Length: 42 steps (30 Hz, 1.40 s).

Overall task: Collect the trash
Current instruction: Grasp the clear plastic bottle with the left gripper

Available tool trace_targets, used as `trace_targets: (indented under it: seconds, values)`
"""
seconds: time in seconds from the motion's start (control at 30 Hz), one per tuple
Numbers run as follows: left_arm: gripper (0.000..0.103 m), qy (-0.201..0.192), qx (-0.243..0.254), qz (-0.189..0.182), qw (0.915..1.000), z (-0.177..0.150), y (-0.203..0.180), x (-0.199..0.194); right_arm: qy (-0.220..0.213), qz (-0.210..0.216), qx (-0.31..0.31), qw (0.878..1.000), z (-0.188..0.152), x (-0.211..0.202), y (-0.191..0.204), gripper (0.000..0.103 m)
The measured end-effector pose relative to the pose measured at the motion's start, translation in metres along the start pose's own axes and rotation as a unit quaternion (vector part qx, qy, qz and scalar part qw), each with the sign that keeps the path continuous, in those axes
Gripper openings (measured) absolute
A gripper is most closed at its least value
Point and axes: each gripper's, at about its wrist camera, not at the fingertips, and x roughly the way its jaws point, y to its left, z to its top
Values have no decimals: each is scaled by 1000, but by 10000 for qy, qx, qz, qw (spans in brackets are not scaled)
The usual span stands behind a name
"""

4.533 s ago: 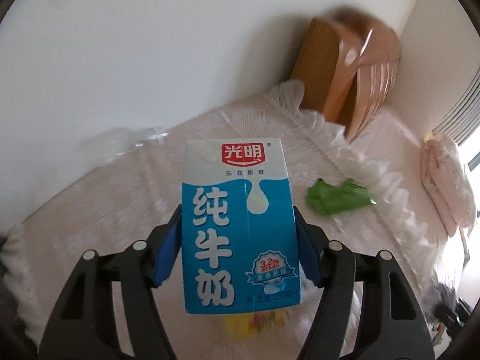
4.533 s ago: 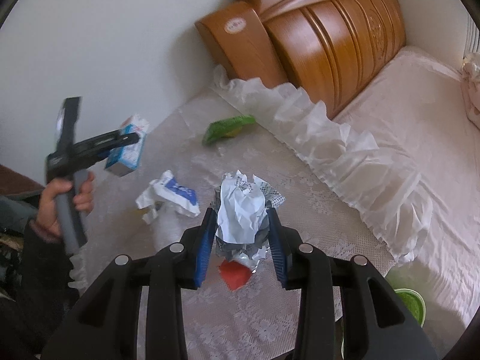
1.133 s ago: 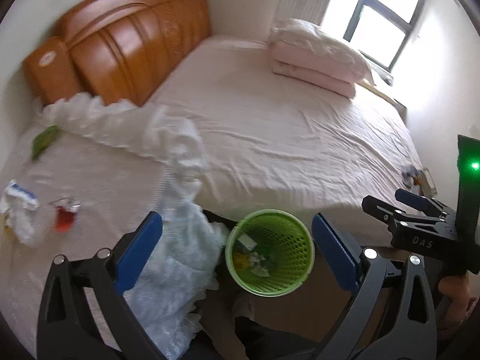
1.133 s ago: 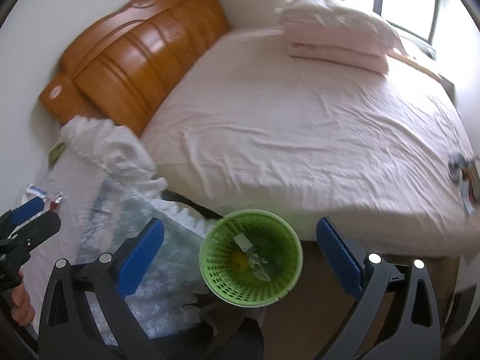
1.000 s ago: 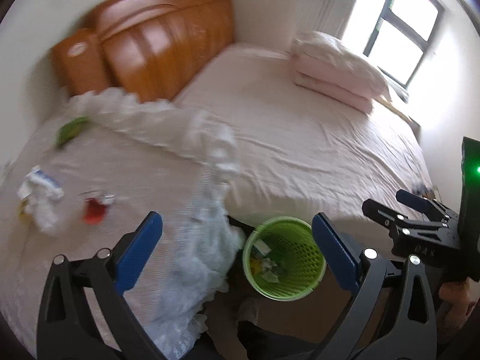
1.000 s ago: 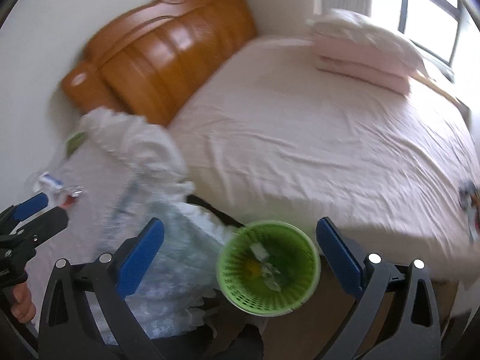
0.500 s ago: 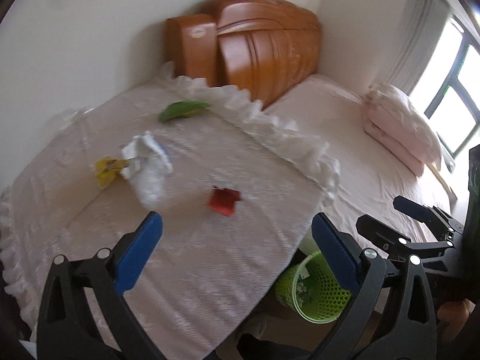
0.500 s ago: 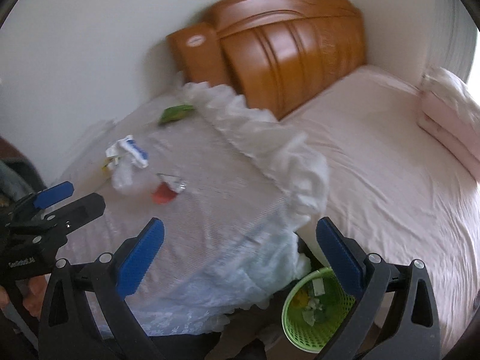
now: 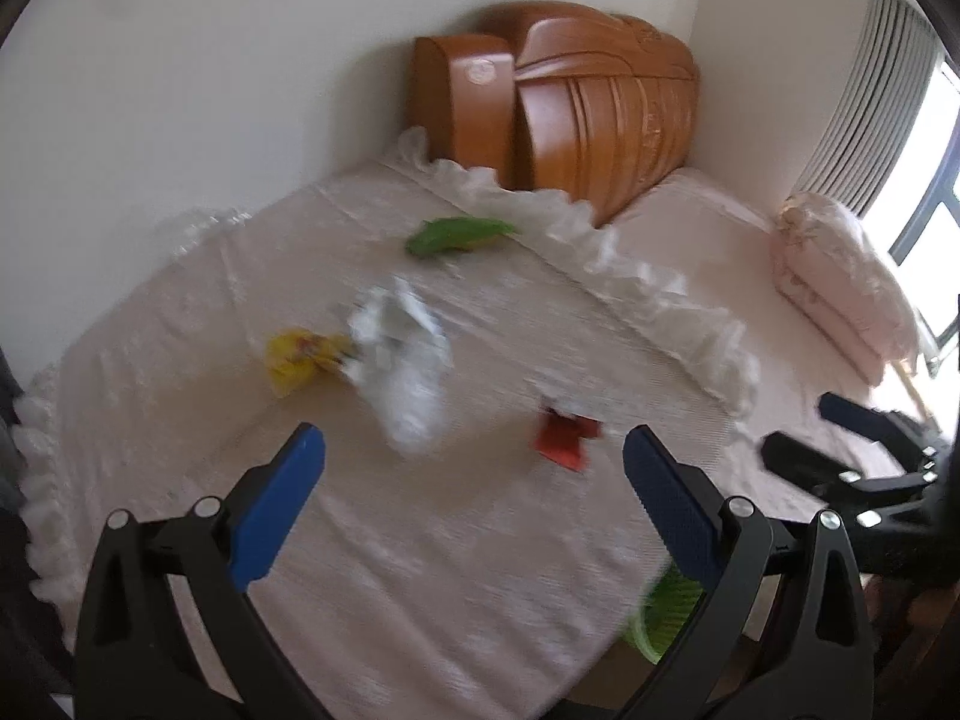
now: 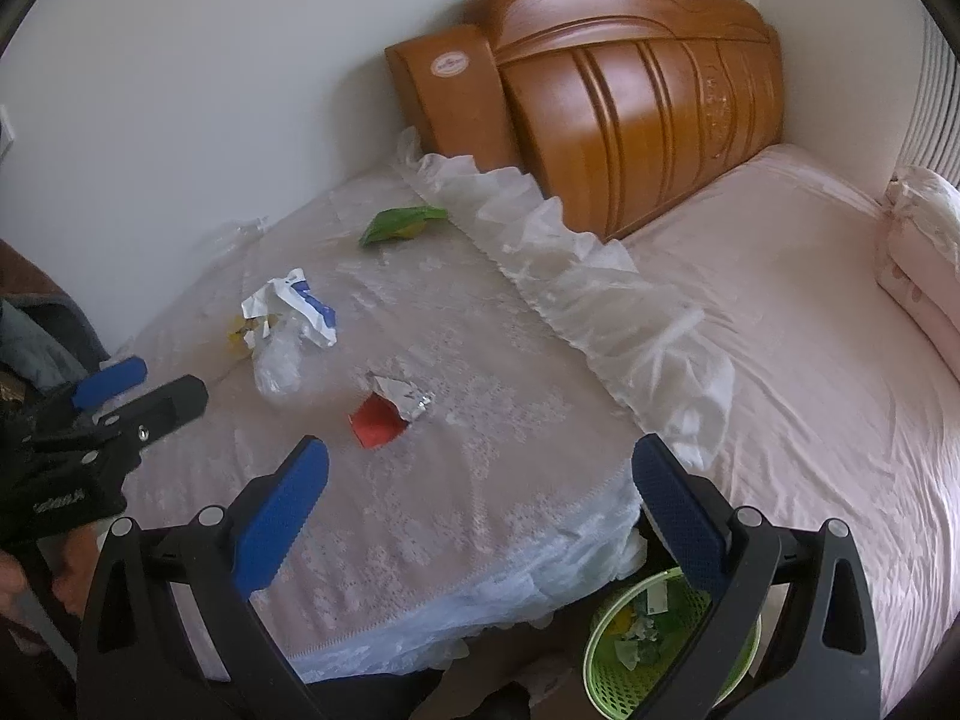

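Note:
Trash lies on the lace-covered table [image 10: 492,516]: a green wrapper [image 10: 402,222] at the back, a white and blue wrapper [image 10: 300,300] with a clear bag, a yellow wrapper [image 9: 297,354], and a red and foil wrapper [image 10: 387,408] nearest. My right gripper [image 10: 480,462] hangs open and empty above the table's front, just short of the red wrapper. My left gripper [image 9: 474,456] is likewise open and empty over the table, with the blurred white wrapper [image 9: 402,354] ahead. The green bin [image 10: 666,642] stands on the floor below the table's right corner, with scraps inside.
A bed [image 10: 810,312] with pink sheets fills the right, with a wooden headboard [image 10: 630,90] behind and pillows [image 9: 840,276] near the window. The table's frilled edge [image 10: 600,300] borders the bed. A white wall stands behind. A hand [image 10: 12,570] holds the left gripper's handle.
Both grippers held trash 4.5 s ago, a milk carton and crumpled paper. They then hung open over the bin and have since swung left, back over the table.

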Motion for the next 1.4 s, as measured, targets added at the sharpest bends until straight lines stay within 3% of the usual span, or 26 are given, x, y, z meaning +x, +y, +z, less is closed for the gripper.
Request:
trace_targets:
  seconds: [0.23,0.43,0.57,0.8,1.1,1.17,1.23,1.33,1.4]
  values:
    - [95,-69,160,628,9979,15,80,21,207,113,-279,9993,30,32,19,101]
    - [95,-126,723,1176,9903,40,147,55,247,-36,-589,9980,63,65,38,101]
    - [95,-155,370,1135,9927,65,200,85,295,-34,-534,9981,82,86,47,101]
    - [95,-122,170,1094,9938,95,257,144,543,-146,-546,9969,100,123,64,101]
    - [94,-193,-328,647,9972,111,282,193,627,-200,-586,9961,111,147,74,101]
    - [80,-168,-525,602,9967,115,285,206,628,-196,-593,9961,114,150,75,101]
    - [57,-86,-742,480,9961,119,288,216,633,-206,-613,9959,117,153,75,101]
    - [32,-42,-1043,365,9939,123,292,228,647,-215,-619,9957,120,157,73,101]
    - [23,-45,-1104,329,9933,125,290,231,664,-216,-603,9957,121,160,71,101]
